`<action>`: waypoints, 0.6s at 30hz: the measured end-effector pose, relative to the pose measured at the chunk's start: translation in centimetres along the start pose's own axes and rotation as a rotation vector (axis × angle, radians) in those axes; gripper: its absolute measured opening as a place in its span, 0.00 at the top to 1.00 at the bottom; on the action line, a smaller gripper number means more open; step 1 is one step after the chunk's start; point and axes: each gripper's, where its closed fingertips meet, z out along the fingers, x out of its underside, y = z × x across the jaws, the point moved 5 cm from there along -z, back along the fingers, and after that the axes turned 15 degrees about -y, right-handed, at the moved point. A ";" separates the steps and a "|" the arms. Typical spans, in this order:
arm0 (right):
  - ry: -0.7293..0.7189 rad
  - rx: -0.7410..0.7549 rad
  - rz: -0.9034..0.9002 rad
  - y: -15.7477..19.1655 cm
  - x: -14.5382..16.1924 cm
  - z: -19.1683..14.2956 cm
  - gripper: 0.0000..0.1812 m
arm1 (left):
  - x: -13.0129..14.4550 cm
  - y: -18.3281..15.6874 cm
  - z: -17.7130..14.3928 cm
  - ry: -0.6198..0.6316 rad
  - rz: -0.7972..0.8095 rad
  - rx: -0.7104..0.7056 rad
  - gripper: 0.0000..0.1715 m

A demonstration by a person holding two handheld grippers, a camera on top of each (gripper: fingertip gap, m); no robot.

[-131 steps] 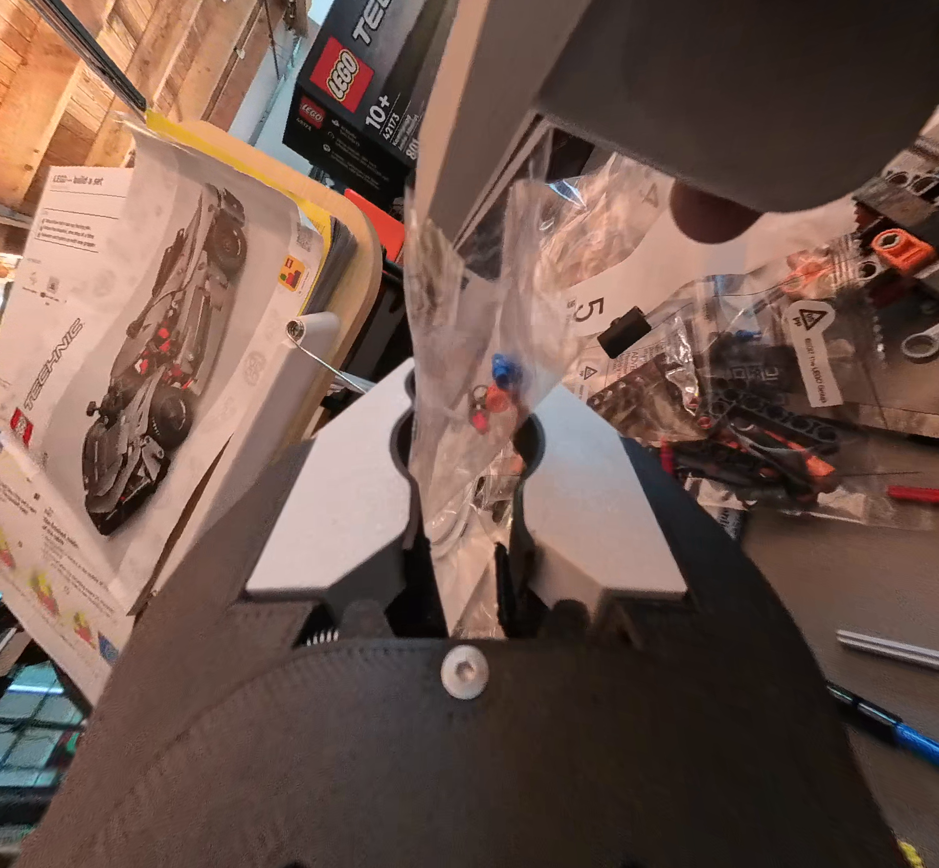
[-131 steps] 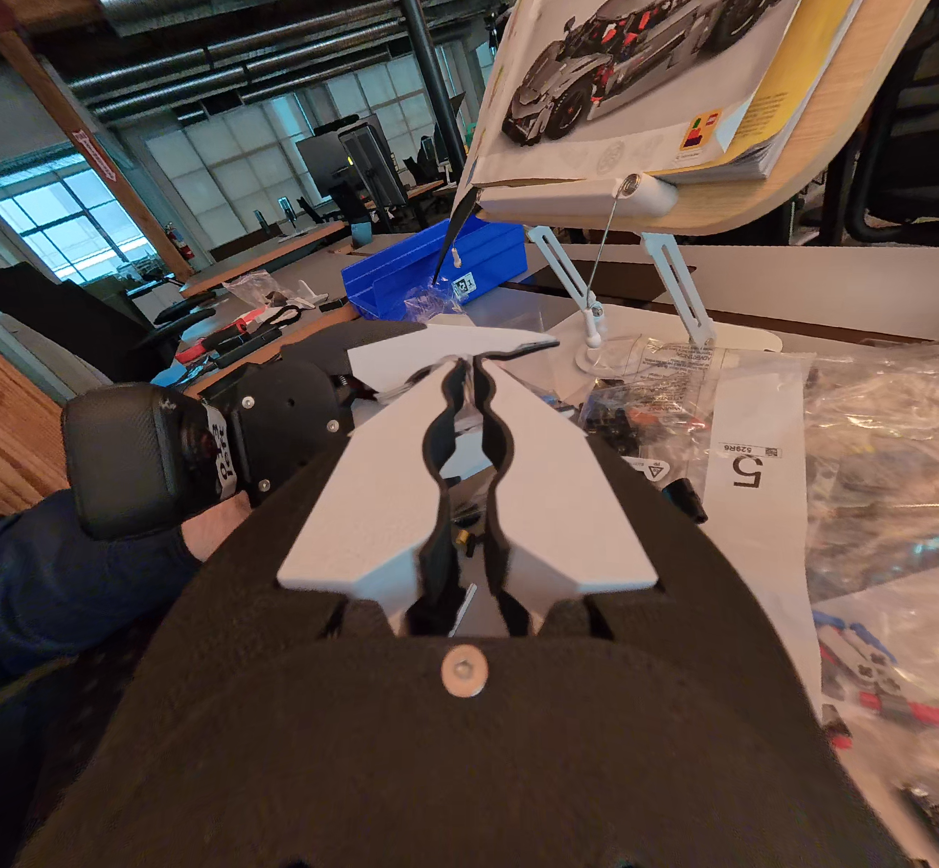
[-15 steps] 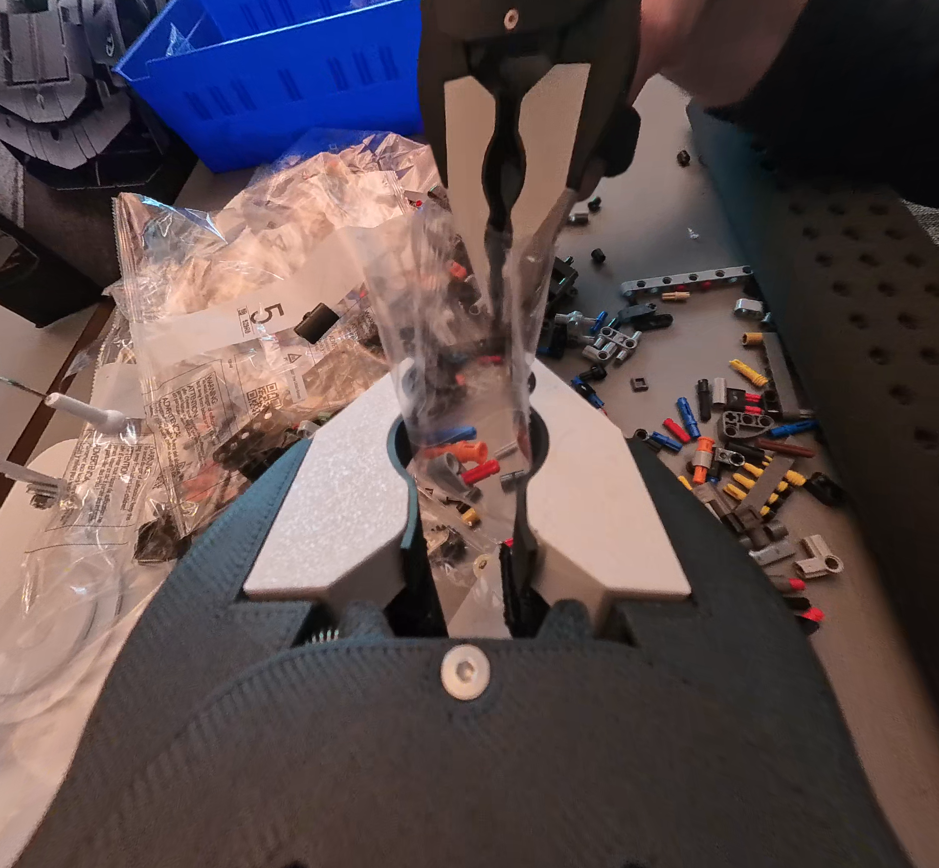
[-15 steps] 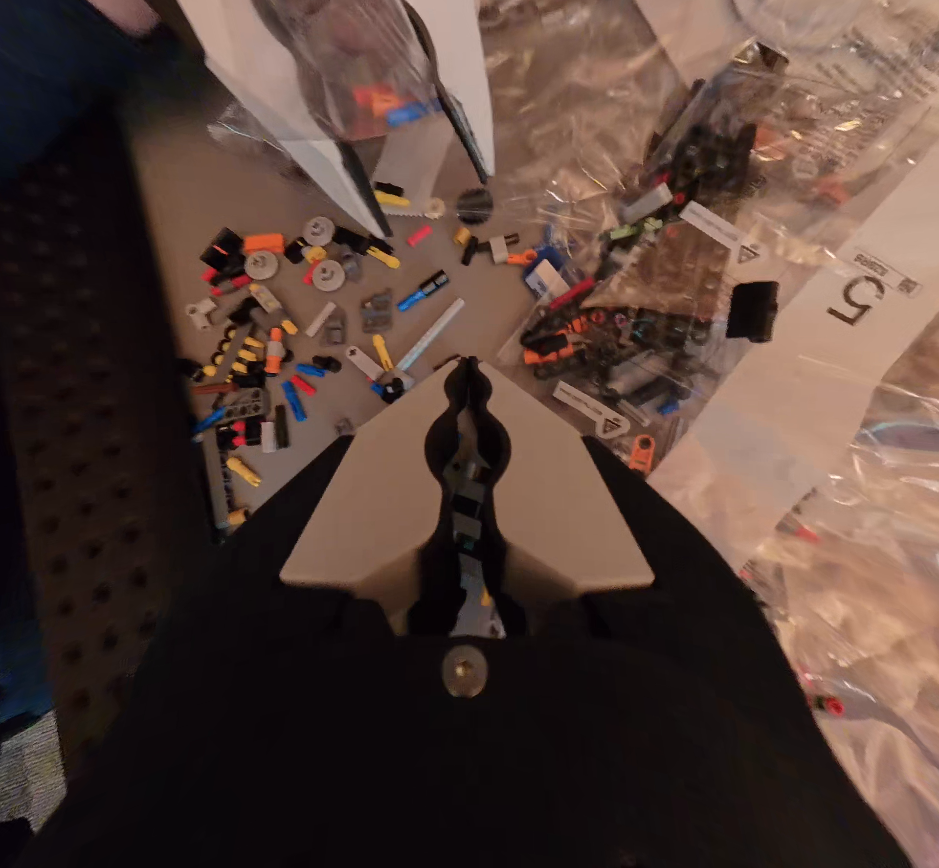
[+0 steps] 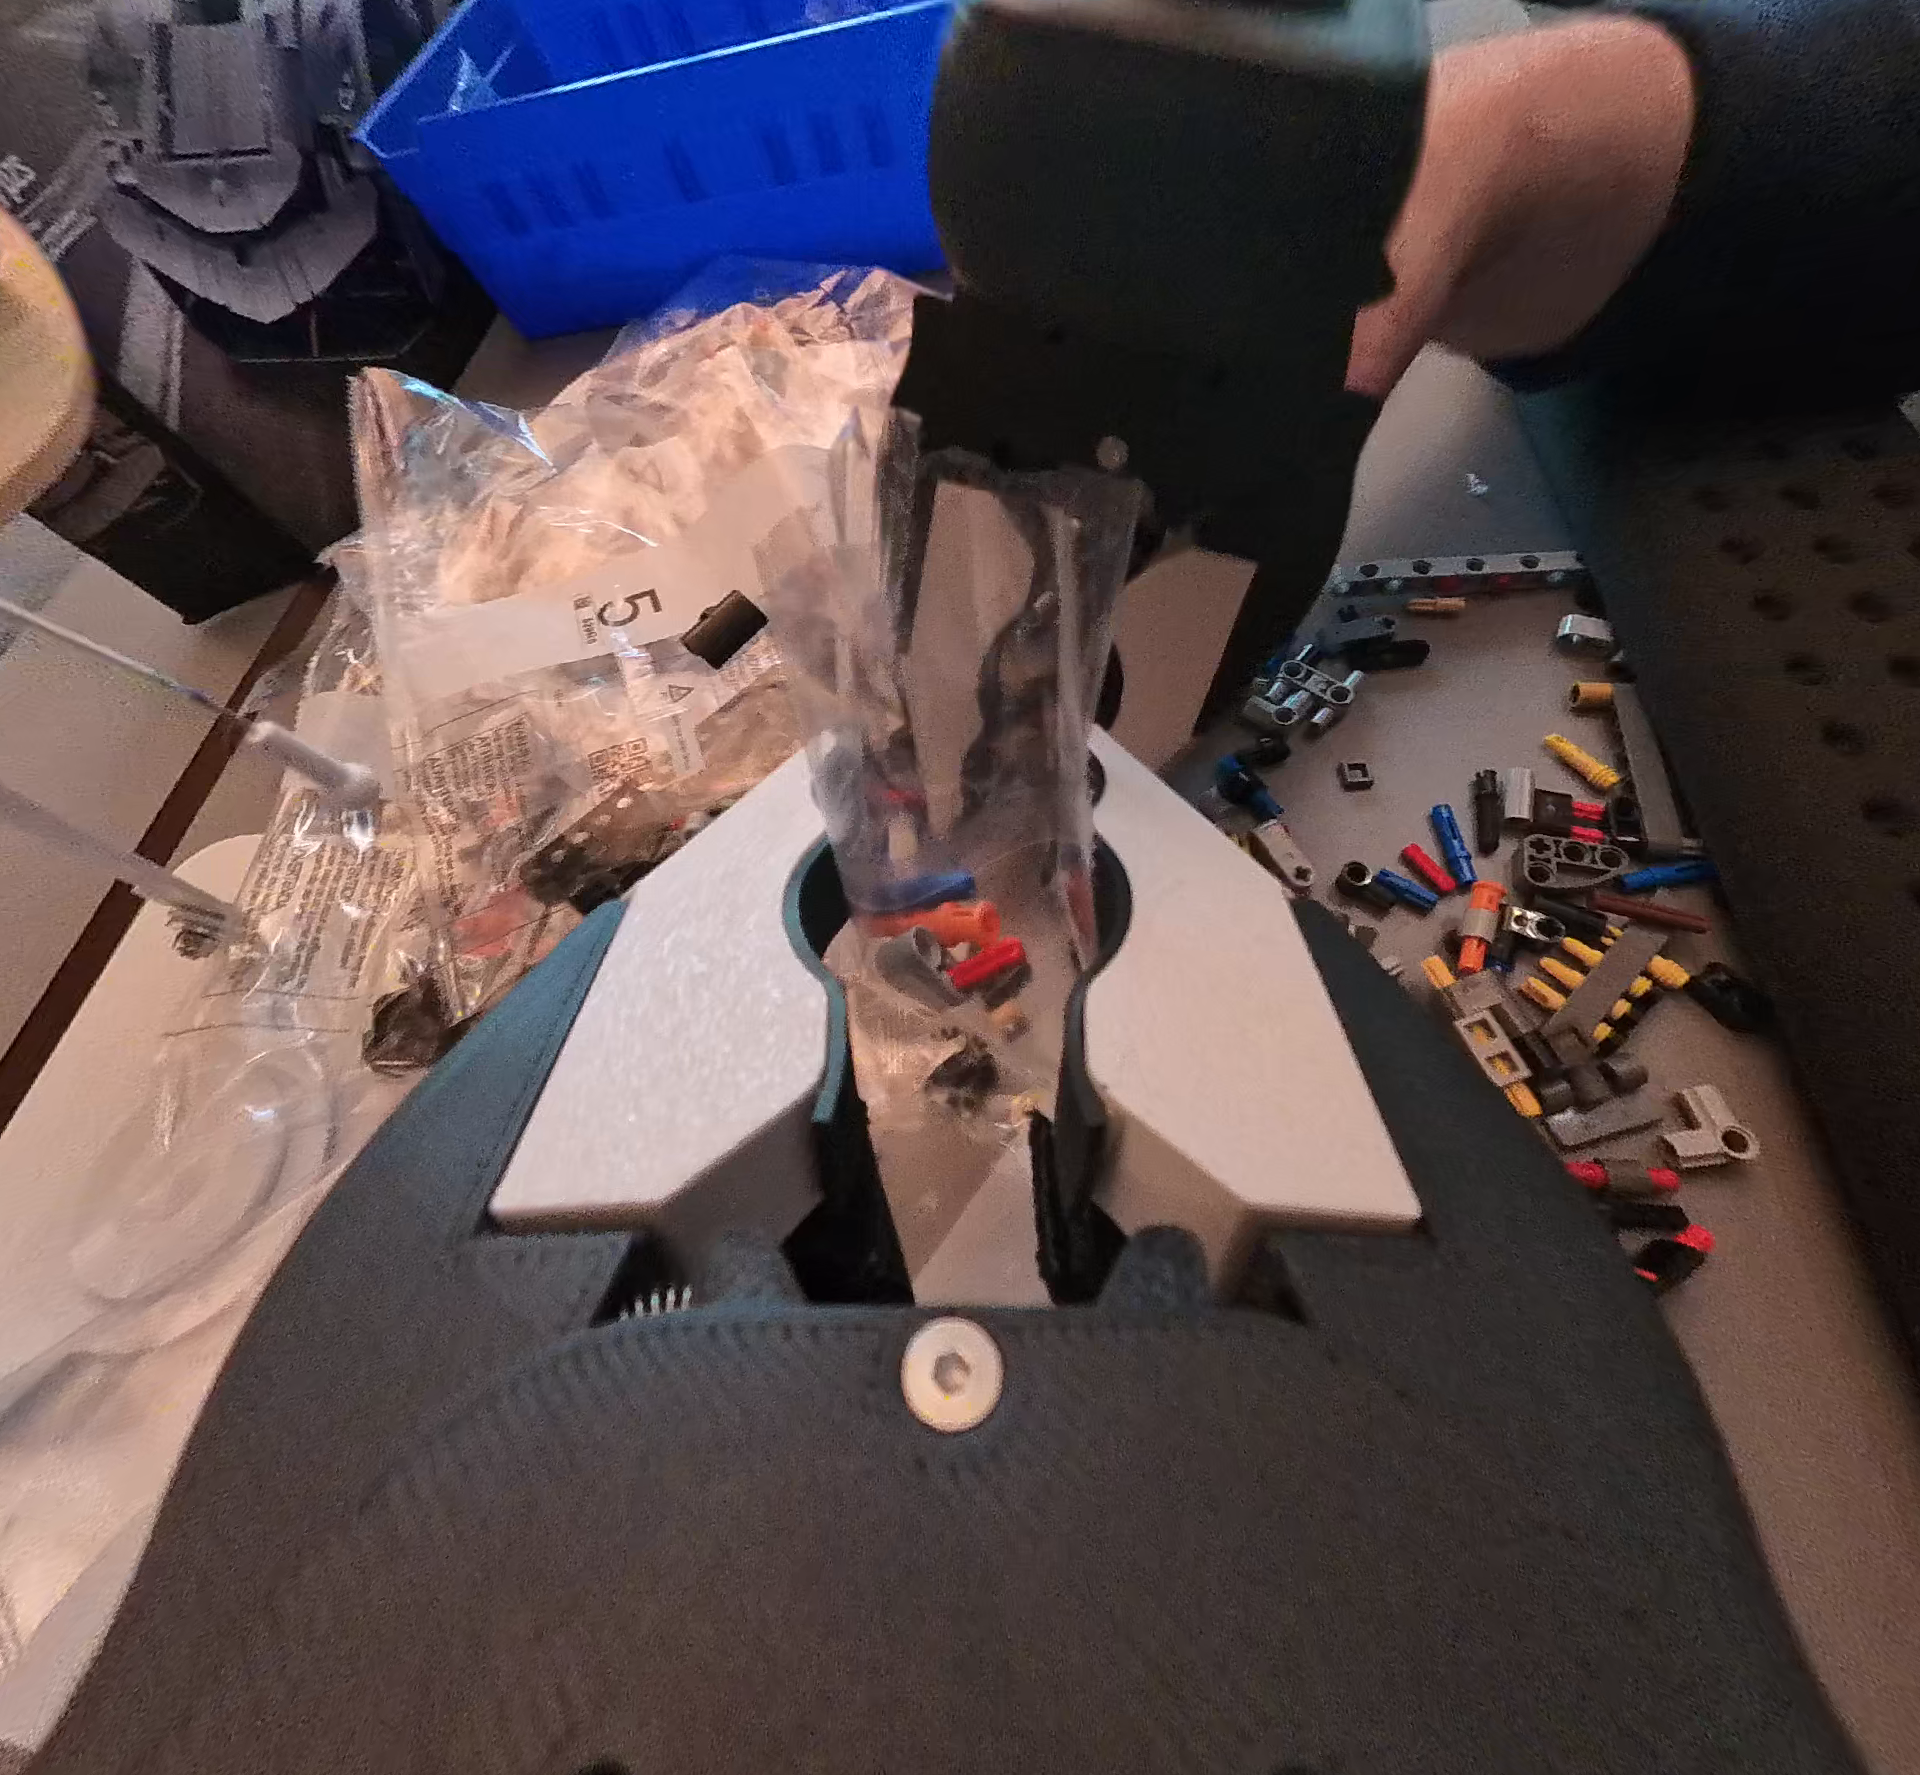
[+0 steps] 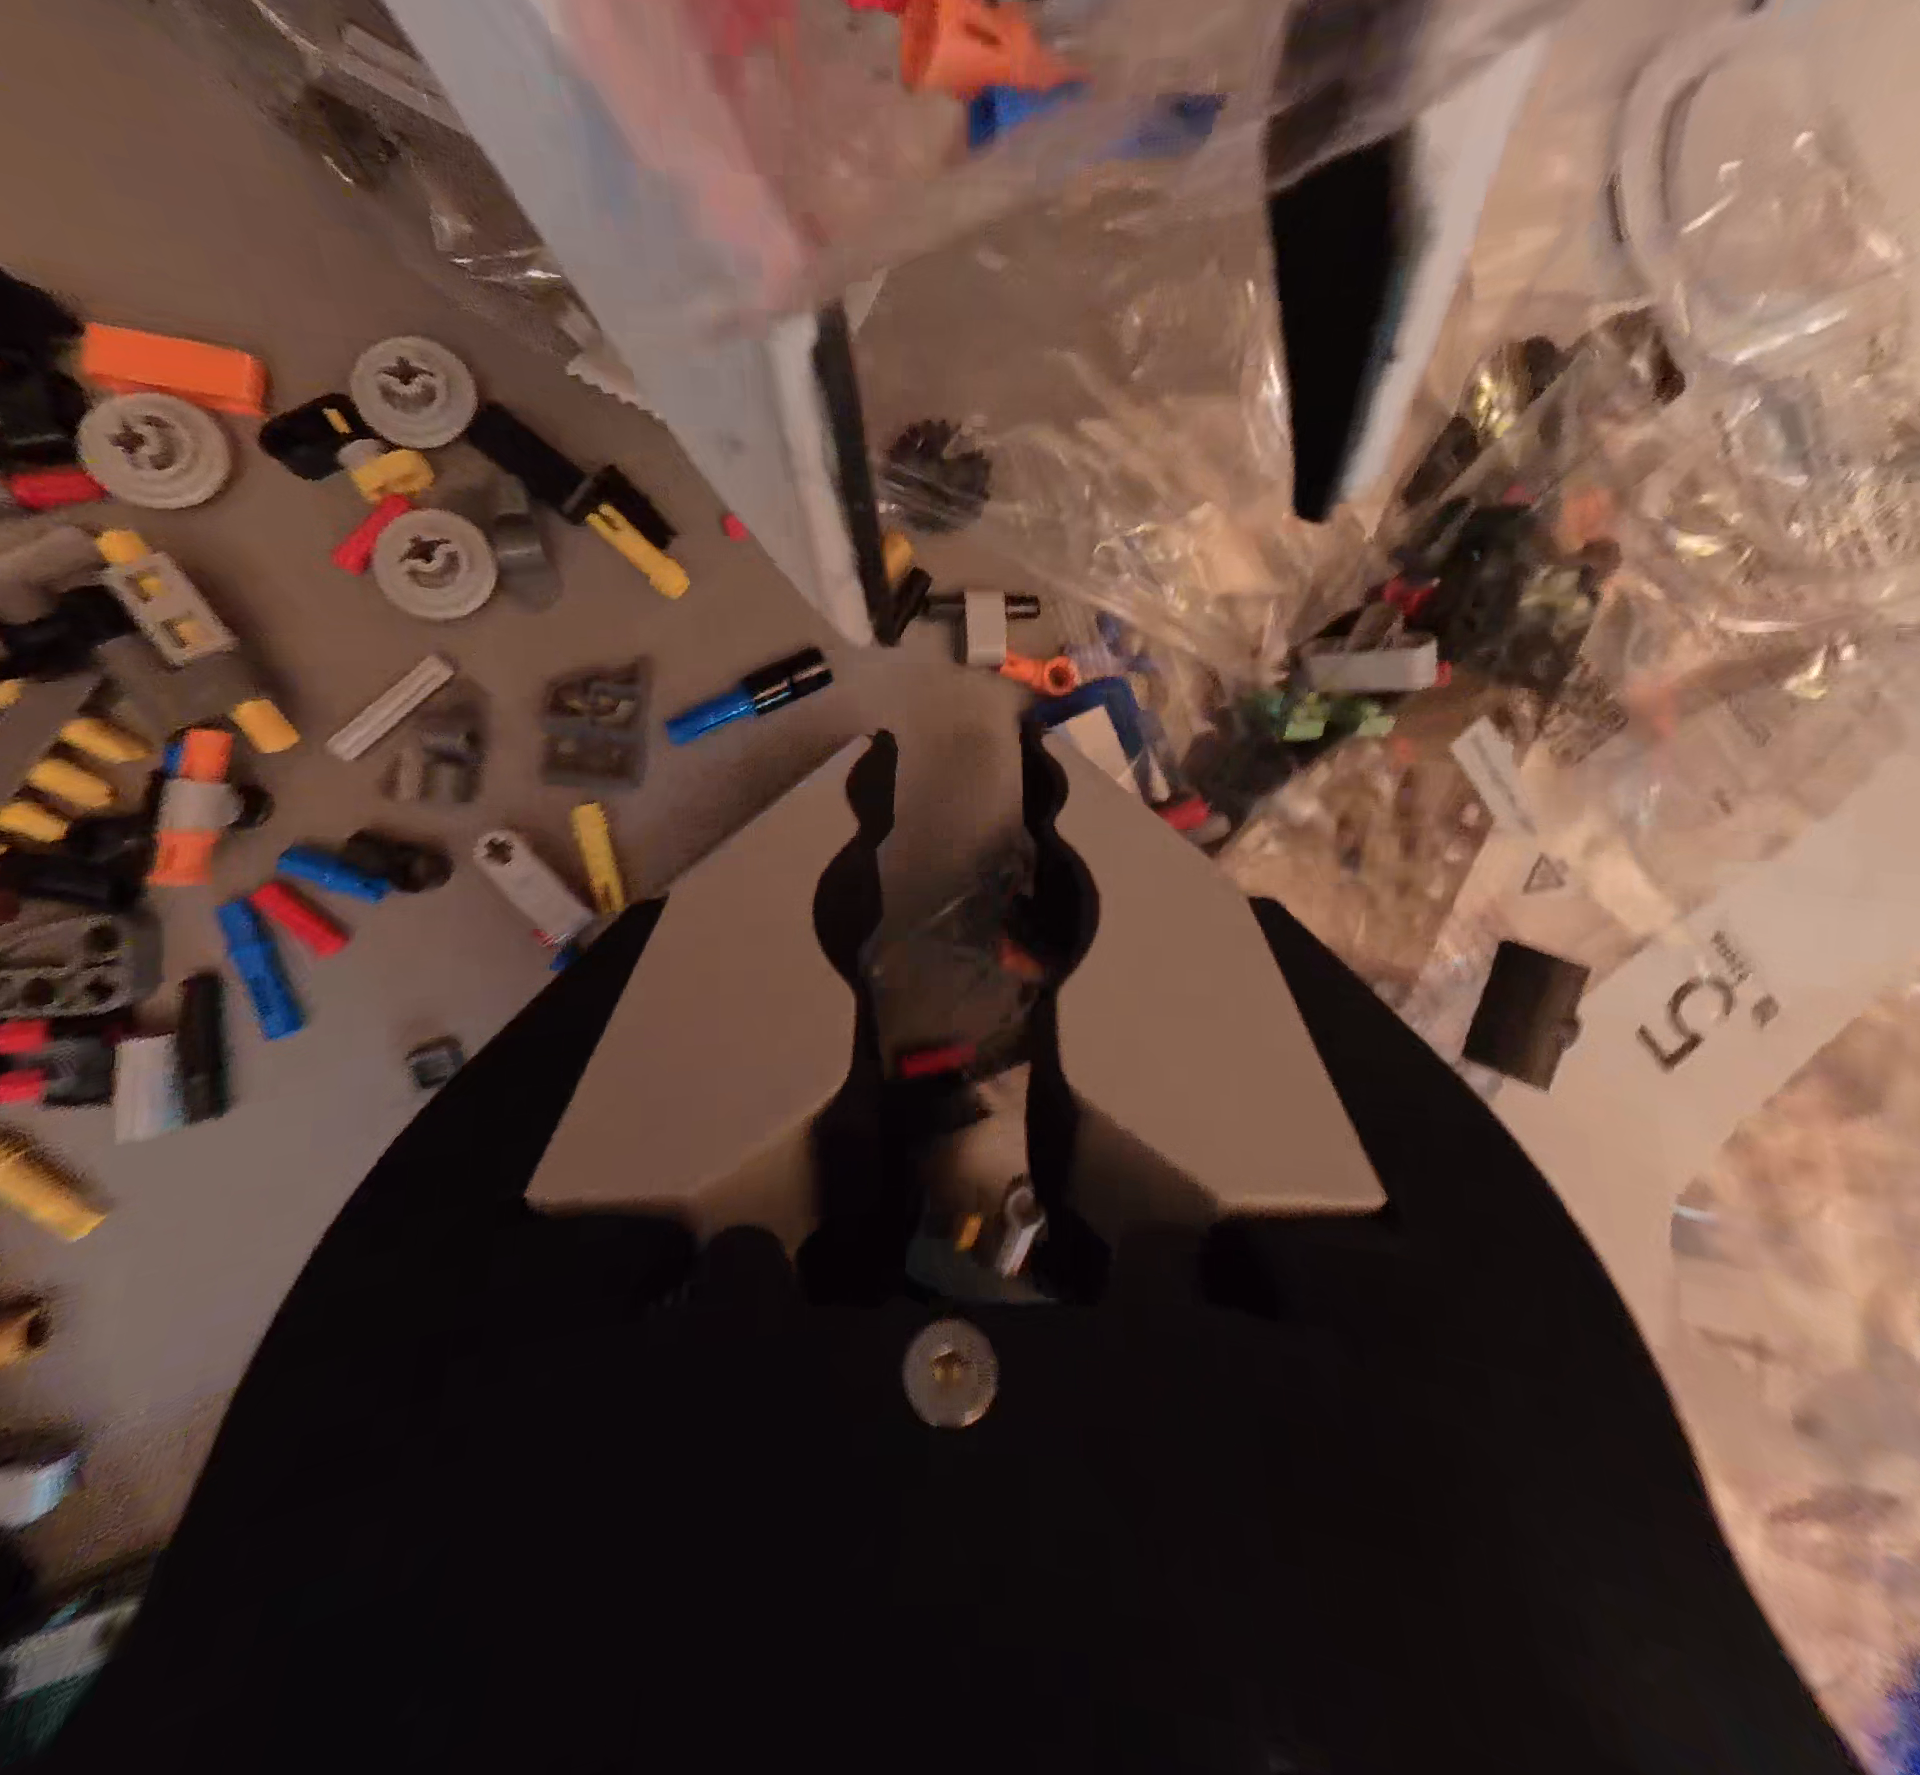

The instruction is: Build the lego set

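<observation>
- Two hand-held grippers are mine: the left hand-held gripper (image 5: 961, 904) is clenched on a small clear bag (image 5: 951, 852) holding blue, orange, red and grey lego pieces.
- My right hand-held gripper (image 6: 951, 769) points down beside the bag's upper part, its fingers parted and gripping nothing.
- Loose lego pieces (image 6: 312, 686) lie scattered on the table (image 5: 1444, 478).
- Larger sealed parts bags (image 5: 582, 603) are heaped just beside them, with a blue bin (image 5: 675, 156) behind.
</observation>
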 end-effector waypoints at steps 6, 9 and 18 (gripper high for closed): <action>0.052 0.042 -0.099 -1.1 -0.6 2.0 0.89 | -0.1 0.5 -0.6 -0.012 -0.007 -0.020 0.78; 0.068 0.040 -0.086 -1.8 -0.4 2.1 0.92 | -0.1 0.5 -0.7 -0.013 -0.006 -0.023 0.78; 0.058 -0.037 -0.051 -1.3 0.1 1.6 0.98 | -0.1 0.6 -0.8 -0.012 -0.003 -0.025 0.78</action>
